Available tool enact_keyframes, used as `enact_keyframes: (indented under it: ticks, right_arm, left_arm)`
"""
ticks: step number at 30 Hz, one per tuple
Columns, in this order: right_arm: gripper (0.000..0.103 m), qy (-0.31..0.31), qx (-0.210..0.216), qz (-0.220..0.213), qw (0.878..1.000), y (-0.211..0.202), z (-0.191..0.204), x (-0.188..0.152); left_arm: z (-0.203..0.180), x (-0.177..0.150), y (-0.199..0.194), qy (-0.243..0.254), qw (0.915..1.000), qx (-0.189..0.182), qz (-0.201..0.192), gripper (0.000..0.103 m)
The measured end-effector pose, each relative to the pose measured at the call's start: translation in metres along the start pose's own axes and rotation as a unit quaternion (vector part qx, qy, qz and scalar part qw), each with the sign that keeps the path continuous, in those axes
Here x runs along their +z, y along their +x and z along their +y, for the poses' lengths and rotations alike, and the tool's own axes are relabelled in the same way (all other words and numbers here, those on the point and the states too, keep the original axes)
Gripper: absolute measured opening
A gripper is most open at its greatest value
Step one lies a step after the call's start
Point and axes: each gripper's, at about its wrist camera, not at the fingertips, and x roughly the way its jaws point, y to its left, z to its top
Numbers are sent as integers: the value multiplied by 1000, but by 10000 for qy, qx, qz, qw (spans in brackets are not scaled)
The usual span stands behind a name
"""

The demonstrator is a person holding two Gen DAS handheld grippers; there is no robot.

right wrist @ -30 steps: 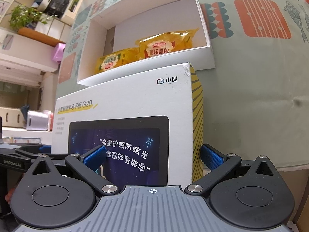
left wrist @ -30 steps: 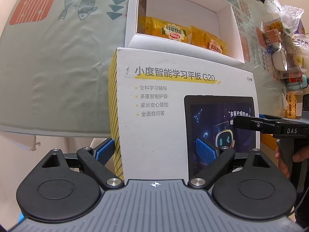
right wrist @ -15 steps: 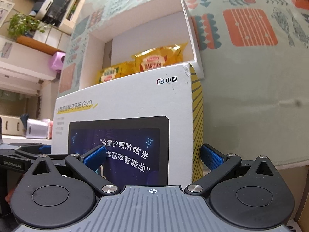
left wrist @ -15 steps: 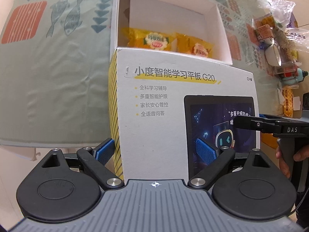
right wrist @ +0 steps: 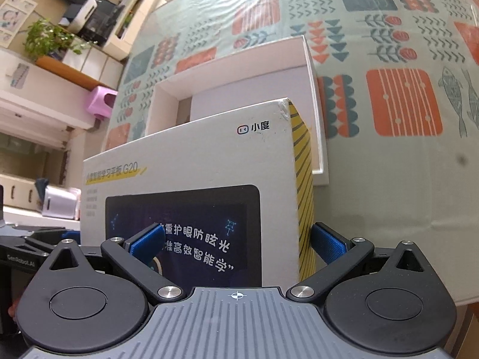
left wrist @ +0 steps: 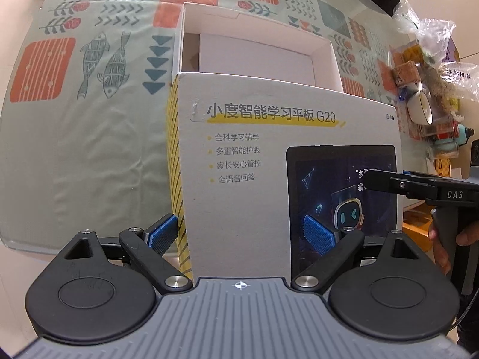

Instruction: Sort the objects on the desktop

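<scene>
Both hand-held grippers clamp glossy rectangular cardboard lid (left wrist: 269,161).

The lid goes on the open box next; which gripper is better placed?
Neither alone: left gripper and right gripper each clamp a striped end of the lid, the open box straight ahead. Probably both together.
</scene>
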Motion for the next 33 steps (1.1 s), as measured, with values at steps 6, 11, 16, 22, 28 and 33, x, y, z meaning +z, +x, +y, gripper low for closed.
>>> enact_keyframes:
  ticks: [6,11,16,22,28,33]
  right_arm:
    - [103,-14,31,14,10000,0,0,14]
    - [103,2,38,-7,10000,2,-1,31]
    - [103,-18,5,12,10000,4,-2,46]
    - [103,-5,4,80,10000,10,-8,61]
    - [103,-17,20,124,9999,15,-11,76]
    - [103,-32,53,149,9999,20,-13,90]
  left_arm:
    - [-2,18,-4,-14,10000,38,-74,103]
    - [-4,35,-5,-1,9999,84,-139,103]
    - [-4,48,-3,-37,9999,76,-104,103]
    - [-2,63,2,-108,9999,80,-59,103]
    - [0,78,7,-181,9998,91,-46,103]
    - [1,93,9,-216,9997,132,-44,103]
